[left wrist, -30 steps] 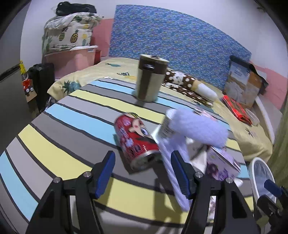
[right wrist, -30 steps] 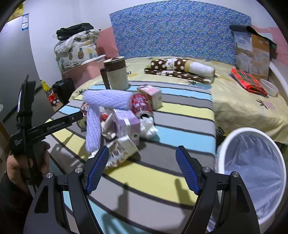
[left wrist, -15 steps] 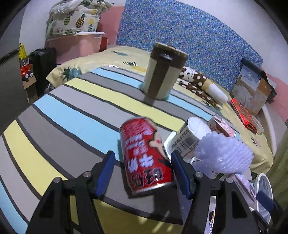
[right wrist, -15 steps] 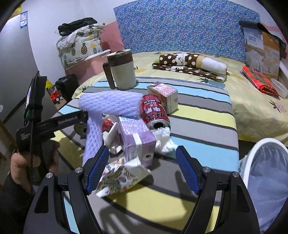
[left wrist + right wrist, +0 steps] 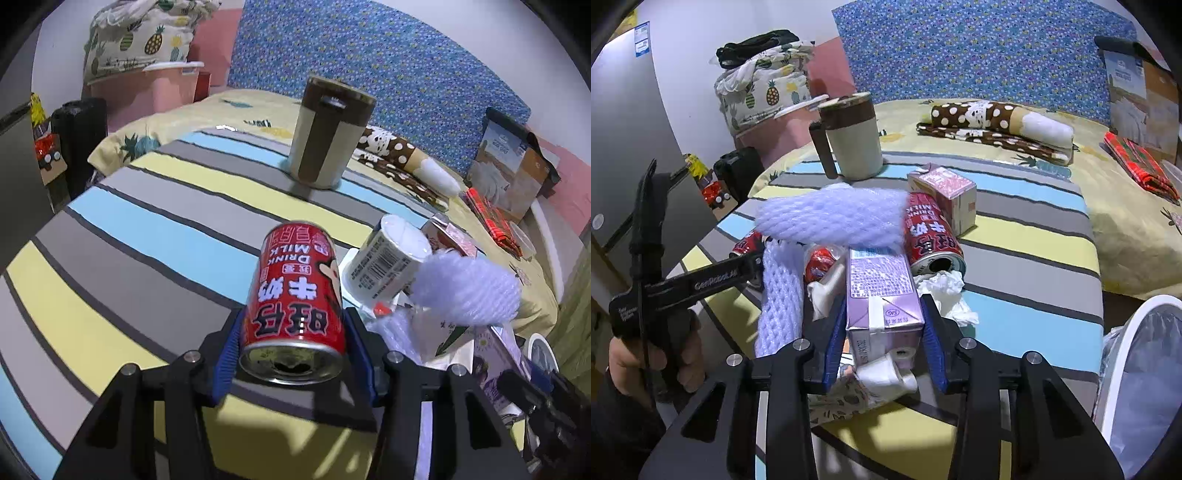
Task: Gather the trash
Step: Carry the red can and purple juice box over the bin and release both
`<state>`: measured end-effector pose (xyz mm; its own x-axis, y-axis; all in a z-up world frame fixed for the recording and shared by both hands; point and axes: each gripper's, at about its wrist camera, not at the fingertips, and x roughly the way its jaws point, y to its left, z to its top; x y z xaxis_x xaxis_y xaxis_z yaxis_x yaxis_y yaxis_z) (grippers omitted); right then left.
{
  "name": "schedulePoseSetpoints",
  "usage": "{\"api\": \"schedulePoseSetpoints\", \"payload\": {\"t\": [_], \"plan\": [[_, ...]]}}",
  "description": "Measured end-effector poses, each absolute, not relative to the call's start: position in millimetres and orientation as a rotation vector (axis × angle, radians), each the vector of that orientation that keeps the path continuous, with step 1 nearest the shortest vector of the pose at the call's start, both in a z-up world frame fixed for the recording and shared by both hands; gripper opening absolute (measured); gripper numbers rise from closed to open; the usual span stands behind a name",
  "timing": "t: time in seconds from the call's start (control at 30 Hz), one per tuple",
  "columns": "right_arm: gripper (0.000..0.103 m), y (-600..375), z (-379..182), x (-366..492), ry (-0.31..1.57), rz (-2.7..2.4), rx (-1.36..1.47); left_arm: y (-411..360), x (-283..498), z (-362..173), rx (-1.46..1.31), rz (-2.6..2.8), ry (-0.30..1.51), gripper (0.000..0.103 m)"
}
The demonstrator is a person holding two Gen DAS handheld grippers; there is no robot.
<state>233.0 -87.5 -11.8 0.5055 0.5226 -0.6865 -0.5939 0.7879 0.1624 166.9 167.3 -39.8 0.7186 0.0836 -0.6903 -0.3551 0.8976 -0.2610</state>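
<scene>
Trash is lying heaped on the striped table, near its right edge, with the bed running along the far side. White bin is standing off the table's right near corner, lined with a bag. Mug is standing upright at the far side of the table, well apart from the heap. Foam net is draping over the top of the heap, its tail hanging down the left side.

Left gripper is closing its blue pads on a red can; the can is lying with its opened end facing the camera, pinched at both sides. Whether the can is lifting off the table cannot be told. White cup is lying tipped just right of the can, beside the net.

Right gripper is gripping a purple carton at the near end of the heap, pads pressing both of its sides. Second red can is lying just beyond the carton, mouth toward the camera, with crumpled tissue at its opening. Pink carton is sitting upright, touching that can's far end.
</scene>
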Motion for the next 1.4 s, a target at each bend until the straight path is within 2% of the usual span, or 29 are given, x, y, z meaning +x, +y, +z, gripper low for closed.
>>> {"api": "schedulePoseSetpoints", "payload": {"t": [0.73, 1.4], "plan": [[0.04, -120.3, 20.6, 208.2, 0.686, 0.653, -0.052, 138.3, 101.3, 12.6, -0.327, 0.215, 0.623, 0.054], [0.04, -233.0, 17.9, 191.8, 0.675, 0.407, 0.062, 3.0, 112.1, 33.5, -0.229, -0.117, 0.652, 0.054]]}}
